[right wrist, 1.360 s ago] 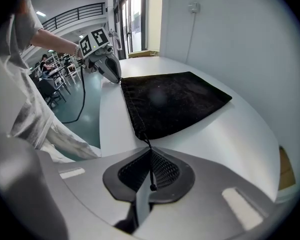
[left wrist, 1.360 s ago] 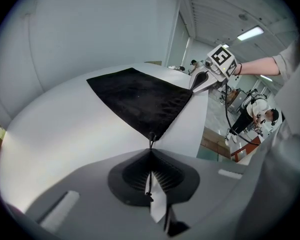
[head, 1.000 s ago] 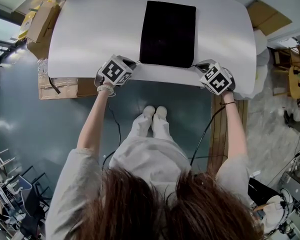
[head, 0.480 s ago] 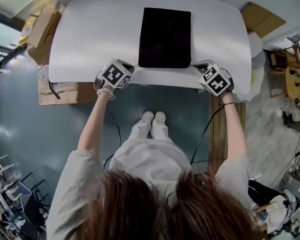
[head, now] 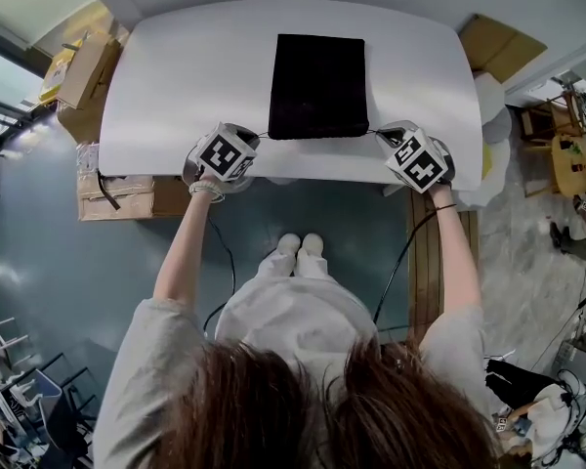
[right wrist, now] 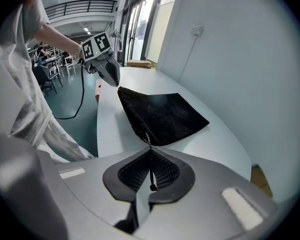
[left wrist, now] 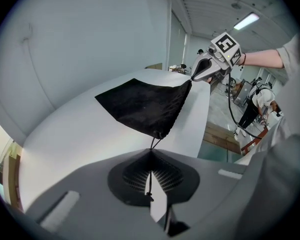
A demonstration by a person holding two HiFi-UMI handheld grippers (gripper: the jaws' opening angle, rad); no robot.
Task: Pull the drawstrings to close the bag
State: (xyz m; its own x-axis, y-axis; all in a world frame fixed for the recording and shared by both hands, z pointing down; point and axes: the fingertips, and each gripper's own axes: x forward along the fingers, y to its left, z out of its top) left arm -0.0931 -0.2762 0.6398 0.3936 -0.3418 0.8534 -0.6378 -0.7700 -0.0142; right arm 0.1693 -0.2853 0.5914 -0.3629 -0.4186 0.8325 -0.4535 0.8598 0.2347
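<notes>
Bag (head: 317, 86), drawstrings (left wrist: 154, 142) in left tool (left wrist: 151, 160), right tool (right wrist: 151, 159)

No readable txt, labels, brands or nos. anywhere in view.

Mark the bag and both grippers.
bag (head: 317, 86), head view, middle of the cloth.
left gripper (left wrist: 151, 153), left gripper view, between its closed tips.
right gripper (right wrist: 150, 152), right gripper view, between its closed tips.

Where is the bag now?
In the head view the bag lies flat in the middle of the table, its near edge between the left gripper and right gripper, each shut on a drawstring.
</notes>
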